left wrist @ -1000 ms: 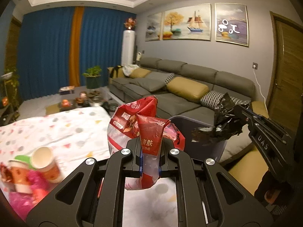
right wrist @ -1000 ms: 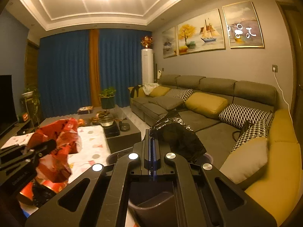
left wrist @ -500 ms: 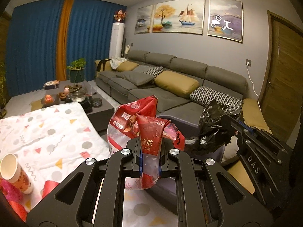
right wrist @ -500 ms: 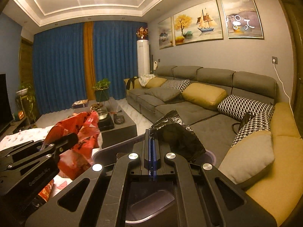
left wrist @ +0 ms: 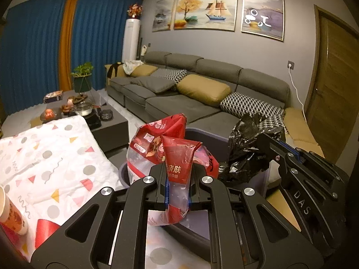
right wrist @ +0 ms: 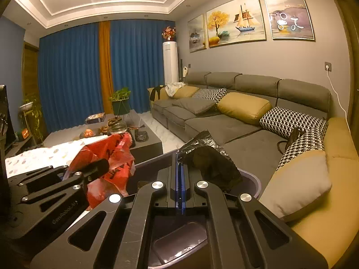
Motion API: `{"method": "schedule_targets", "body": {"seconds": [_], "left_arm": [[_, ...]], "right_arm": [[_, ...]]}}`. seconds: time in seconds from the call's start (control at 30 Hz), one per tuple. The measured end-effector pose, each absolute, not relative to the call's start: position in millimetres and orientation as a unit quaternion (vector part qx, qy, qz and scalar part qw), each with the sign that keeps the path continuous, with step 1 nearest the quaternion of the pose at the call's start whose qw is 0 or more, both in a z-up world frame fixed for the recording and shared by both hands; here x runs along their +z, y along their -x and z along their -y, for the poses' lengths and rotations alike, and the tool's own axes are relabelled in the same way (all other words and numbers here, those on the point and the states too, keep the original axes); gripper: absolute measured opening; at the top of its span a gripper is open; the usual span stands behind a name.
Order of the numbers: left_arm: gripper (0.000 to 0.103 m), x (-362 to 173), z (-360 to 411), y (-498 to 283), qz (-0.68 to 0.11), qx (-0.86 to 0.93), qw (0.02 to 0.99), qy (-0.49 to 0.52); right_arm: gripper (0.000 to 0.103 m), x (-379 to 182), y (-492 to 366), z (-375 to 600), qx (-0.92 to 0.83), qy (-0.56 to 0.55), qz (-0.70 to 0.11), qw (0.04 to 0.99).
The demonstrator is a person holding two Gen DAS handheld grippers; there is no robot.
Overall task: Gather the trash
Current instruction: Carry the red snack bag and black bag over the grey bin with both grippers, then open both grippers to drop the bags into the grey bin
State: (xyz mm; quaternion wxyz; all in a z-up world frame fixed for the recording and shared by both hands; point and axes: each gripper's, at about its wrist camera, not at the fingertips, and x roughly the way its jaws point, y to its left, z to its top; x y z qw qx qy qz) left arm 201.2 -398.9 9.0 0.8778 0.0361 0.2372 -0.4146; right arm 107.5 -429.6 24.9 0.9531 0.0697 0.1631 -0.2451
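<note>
My left gripper point(left wrist: 178, 187) has its jaws pinched tight on the red wrapper point(left wrist: 172, 154), and the right gripper point(right wrist: 180, 186) is pressed together on a flap of the black bin liner point(right wrist: 209, 159). What's changed over the last second: I've swung left-hand over from above the spotted tablecloth point(left wrist: 51, 157), so the wrapper now hangs right at the near rim of the grey bin point(left wrist: 202, 134), with the paper cup point(left wrist: 11, 213) slid off to the frame edge. Reckon that means I'm basically at the drop. The wrapper's long axis runs roughly upright, crumpled top pointing at the ceiling, loose tail drooping below the jaws toward the bin.
</note>
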Motion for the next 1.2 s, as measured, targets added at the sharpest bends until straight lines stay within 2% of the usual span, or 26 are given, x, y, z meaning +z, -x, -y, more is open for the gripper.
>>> {"method": "schedule_targets", "body": {"seconds": [0.33, 0.37, 0.43, 0.5, 0.6, 0.77, 0.9, 1.2], "left_arm": [[0.012, 0, 411, -213, -0.255, -0.425, 0.868, -0.039], [0.017, -1, 411, -214, -0.258, -0.426, 0.866, -0.039], [0.021, -2, 412, -216, -0.262, -0.43, 0.863, -0.039], [0.037, -3, 413, -217, -0.261, -0.427, 0.864, -0.044], [0.058, -4, 410, -220, -0.265, -0.421, 0.867, -0.031], [0.082, -2, 394, -218, -0.256, -0.389, 0.885, -0.019], [0.093, 6, 377, -217, -0.257, -0.381, 0.888, 0.005], [0.093, 23, 333, -191, -0.235, -0.35, 0.906, 0.01]], "right_arm": [[0.004, 23, -109, 433, -0.24, -0.073, -0.168, 0.953], [0.006, 24, -109, 435, -0.24, -0.075, -0.169, 0.953], [0.017, 23, -107, 437, -0.243, -0.078, -0.168, 0.952], [0.024, 24, -102, 439, -0.246, -0.08, -0.163, 0.952], [0.024, 24, -100, 440, -0.25, -0.08, -0.162, 0.951], [0.035, 28, -93, 437, -0.252, -0.083, -0.155, 0.952], [0.047, 31, -86, 430, -0.25, -0.086, -0.146, 0.953], [0.056, 42, -58, 403, -0.246, -0.08, -0.129, 0.957]]}}
